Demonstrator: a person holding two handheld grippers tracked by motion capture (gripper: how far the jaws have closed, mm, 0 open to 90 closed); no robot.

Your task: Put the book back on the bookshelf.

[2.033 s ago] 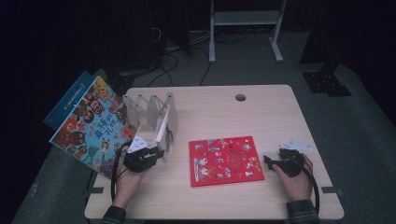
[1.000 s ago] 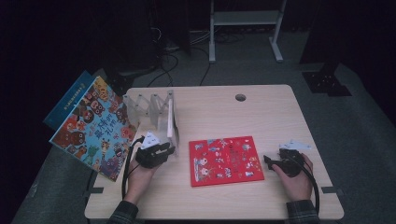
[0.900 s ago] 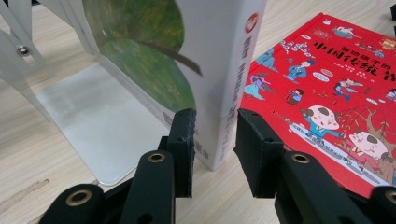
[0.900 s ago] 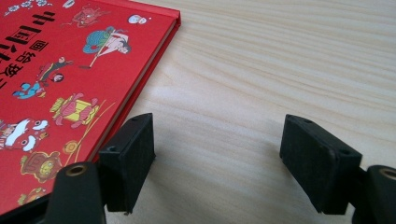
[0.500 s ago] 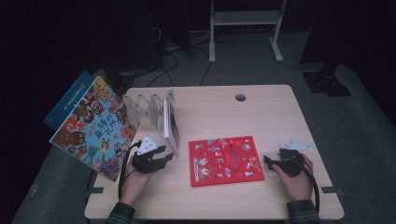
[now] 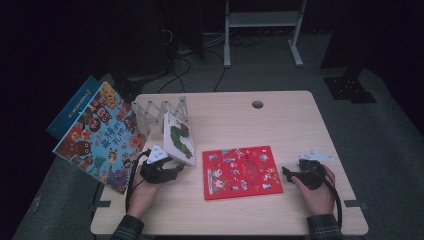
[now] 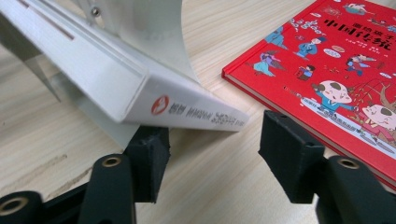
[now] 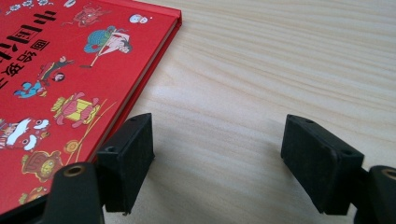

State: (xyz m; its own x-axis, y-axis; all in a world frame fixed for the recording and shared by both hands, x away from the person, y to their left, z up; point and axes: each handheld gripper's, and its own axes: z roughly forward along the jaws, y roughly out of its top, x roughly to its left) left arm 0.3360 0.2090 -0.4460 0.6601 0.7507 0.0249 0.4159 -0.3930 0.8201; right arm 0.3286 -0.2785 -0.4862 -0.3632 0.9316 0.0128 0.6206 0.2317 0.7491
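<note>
A white picture book (image 6: 179, 138) with a green caterpillar on its cover leans tilted against the end of a folding rack (image 6: 157, 109). My left gripper (image 6: 178, 169) sits at its lower corner. Its jaws have just been opening. In the left gripper view the book's spine (image 7: 140, 88) hangs just above the left pad, and the left gripper (image 7: 215, 140) grips nothing. A red picture book (image 6: 241, 171) (image 7: 336, 60) lies flat at mid-table. My right gripper (image 6: 287, 173) (image 8: 219, 140) rests open on the bare wood beside the red book's right edge (image 8: 60, 79).
A large colourful book (image 6: 100, 135) and a blue one (image 6: 75, 107) behind it overhang the table's left edge. A cable hole (image 6: 257, 104) is near the far edge. A metal stand (image 6: 262, 20) is on the floor beyond.
The white book stood upright at the rack and now tips to the right, showing its cover. The left gripper's jaws have spread apart and drawn back slightly. The right hand has not moved.
</note>
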